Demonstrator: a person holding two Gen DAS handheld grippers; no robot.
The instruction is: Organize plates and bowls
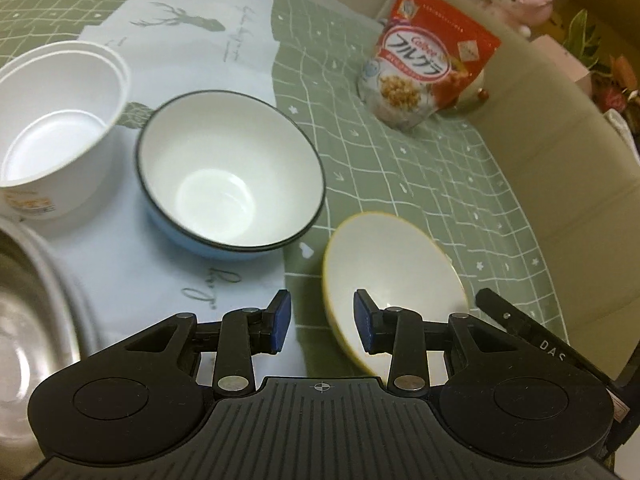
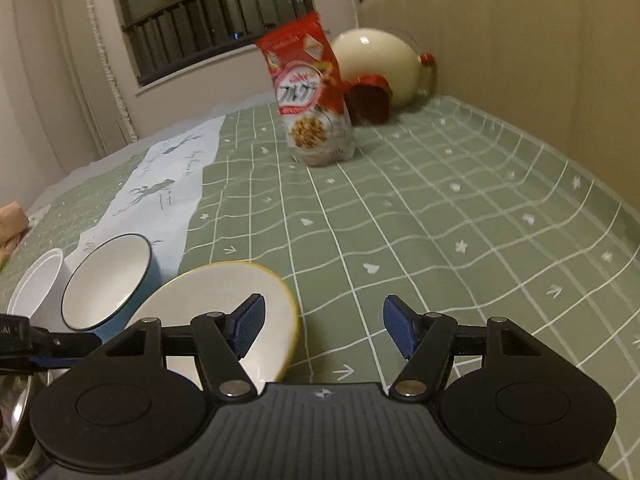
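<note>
A yellow-rimmed white bowl sits tilted on the green checked cloth, just ahead of my left gripper, which is open with the bowl's near rim between its pads. The same bowl lies low left in the right wrist view, behind the left finger of my open, empty right gripper. A blue bowl with a dark rim stands left of it, also in the right wrist view. Stacked white plastic cups stand further left, also in the right wrist view.
A steel bowl or pan lies at the near left. A red cereal bag stands at the back; behind it in the right wrist view are a cream jar and a red cup. A beige wall borders the right.
</note>
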